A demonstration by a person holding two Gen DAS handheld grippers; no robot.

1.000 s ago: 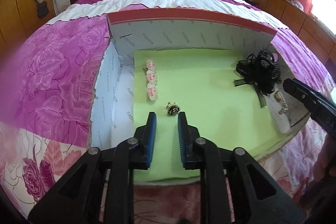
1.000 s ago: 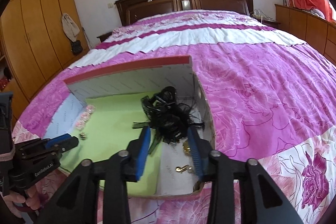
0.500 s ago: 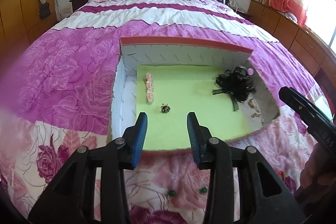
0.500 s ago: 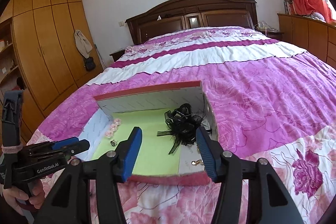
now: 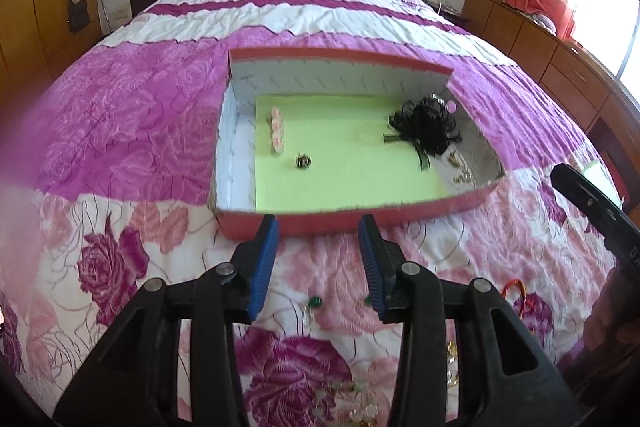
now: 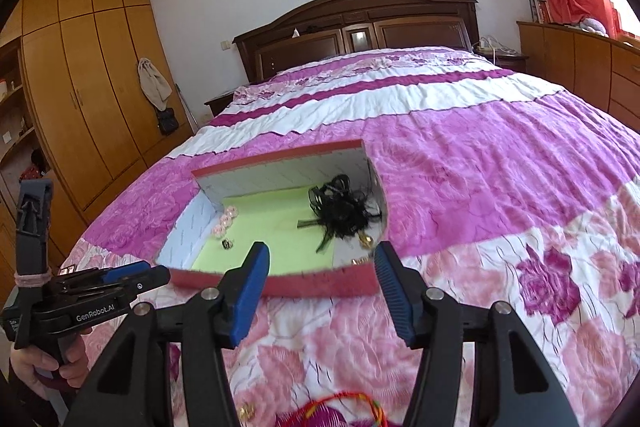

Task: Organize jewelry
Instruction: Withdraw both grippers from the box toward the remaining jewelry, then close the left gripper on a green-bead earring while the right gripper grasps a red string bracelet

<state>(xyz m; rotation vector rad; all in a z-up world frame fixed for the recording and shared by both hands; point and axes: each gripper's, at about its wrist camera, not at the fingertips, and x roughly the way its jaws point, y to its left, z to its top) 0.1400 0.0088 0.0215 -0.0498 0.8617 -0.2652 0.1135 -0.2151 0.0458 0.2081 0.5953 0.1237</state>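
A red box (image 5: 352, 217) with a green liner lies on the bed; it also shows in the right wrist view (image 6: 280, 285). Inside are a pink flower clip (image 5: 277, 129), a small dark ring (image 5: 303, 160), a black lace bow (image 5: 426, 125) and gold earrings (image 5: 460, 169). My left gripper (image 5: 318, 259) is open and empty, in front of the box's near wall. My right gripper (image 6: 320, 287) is open and empty, also in front of the box. Loose pieces lie on the quilt near me: green-bead earrings (image 5: 316, 302), a red cord bracelet (image 6: 340, 407), a pale bead strand (image 5: 352, 399).
The pink floral quilt (image 5: 120, 131) covers the whole bed. A dark wooden headboard (image 6: 360, 27) stands at the far end. Wooden wardrobes (image 6: 88, 99) stand on the left, a low cabinet (image 5: 540, 43) on the right.
Both grippers have pulled back out of the box toward me and opened wider. The ring stays on the green liner. Loose jewelry on the quilt has come into view.
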